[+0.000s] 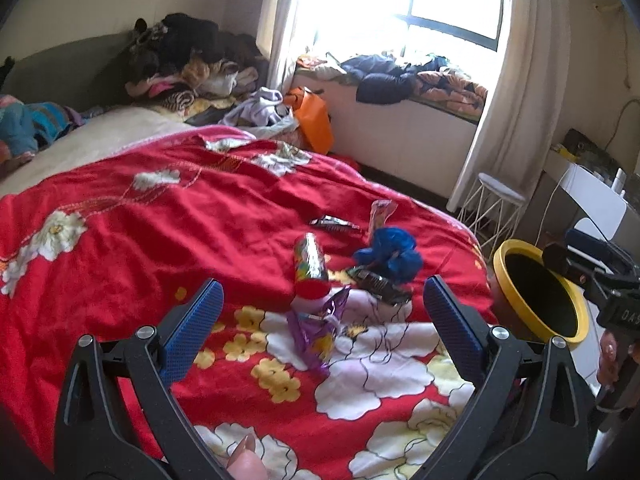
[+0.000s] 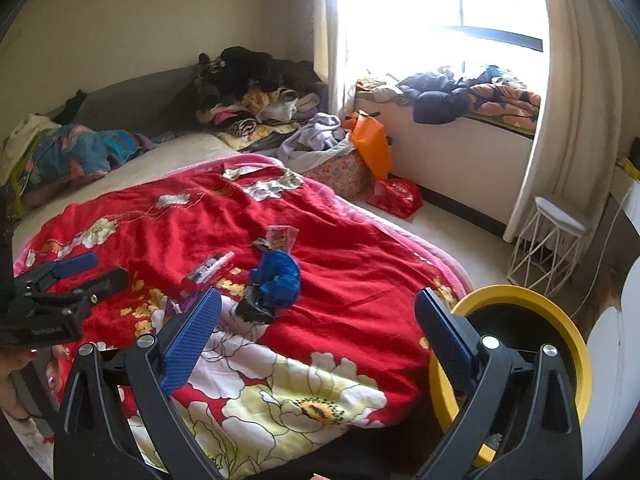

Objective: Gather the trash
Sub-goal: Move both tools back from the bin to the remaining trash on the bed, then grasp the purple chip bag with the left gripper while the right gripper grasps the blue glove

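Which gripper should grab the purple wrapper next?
Left. The purple wrapper lies just ahead between the open left gripper; the right gripper, also open, sits by the yellow-rimmed bin.

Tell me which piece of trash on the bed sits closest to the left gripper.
The purple wrapper, crumpled between the open left gripper fingers; the can and blue bag lie farther.

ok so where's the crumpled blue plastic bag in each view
Left wrist view: the crumpled blue plastic bag lies right of centre on the red floral blanket, above the gap between the open left gripper fingers.
Right wrist view: the bag sits near the centre, just above the open right gripper.
Shared landmark: the yellow-rimmed bin at the bed's right edge.
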A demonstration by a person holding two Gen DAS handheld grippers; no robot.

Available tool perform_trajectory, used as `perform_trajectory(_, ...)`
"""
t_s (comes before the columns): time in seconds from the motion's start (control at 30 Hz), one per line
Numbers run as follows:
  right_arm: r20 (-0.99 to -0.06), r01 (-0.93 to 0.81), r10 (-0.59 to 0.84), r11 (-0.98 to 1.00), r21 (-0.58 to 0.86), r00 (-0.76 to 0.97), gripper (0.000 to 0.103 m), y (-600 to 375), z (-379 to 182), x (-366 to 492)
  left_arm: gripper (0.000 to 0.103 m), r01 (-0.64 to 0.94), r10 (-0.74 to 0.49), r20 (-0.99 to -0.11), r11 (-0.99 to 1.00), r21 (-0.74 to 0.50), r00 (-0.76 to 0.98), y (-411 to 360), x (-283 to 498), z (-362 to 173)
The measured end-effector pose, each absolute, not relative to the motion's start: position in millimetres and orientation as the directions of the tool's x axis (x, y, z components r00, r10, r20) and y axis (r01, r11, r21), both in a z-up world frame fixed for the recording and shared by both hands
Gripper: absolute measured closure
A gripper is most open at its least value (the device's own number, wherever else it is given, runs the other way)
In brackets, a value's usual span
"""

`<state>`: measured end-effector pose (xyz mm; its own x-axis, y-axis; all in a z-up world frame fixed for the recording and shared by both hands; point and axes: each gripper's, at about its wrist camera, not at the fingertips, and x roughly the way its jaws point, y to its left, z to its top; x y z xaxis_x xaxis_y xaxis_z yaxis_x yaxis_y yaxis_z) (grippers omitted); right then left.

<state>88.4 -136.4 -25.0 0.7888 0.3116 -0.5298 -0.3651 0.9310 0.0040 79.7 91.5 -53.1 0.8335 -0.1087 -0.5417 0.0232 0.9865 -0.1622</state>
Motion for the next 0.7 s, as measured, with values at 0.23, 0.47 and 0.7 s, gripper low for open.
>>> perform_trajectory(0.23, -0.556, -0.392, 0.325, 0.92, -0.002, 0.765, 0.009, -120.6, -33.0, 101.4, 0.011, 0.006, -0.112, -0.593, 0.984, -0.178, 0.797, 98.4, 86.6, -73.3)
perform_trajectory(0.47, -0.565, -0.394, 0.323, 0.919, -0.003, 0.759, 0.009, -112.9, -39.2, 118.8, 0.019, -0.013, -0.124, -0.631, 0.978, -0.208, 0.766, 105.3, 93.6, -89.5)
perform_trajectory(0.7, -0.588, -0.388, 0.314, 0.922, 0.001, 0.745, 0.009, -107.4, -50.5, 142.4, 0.03, -0.016, -0.16, -0.655, 0.967, -0.253, 0.738, 108.1, 102.5, -102.4)
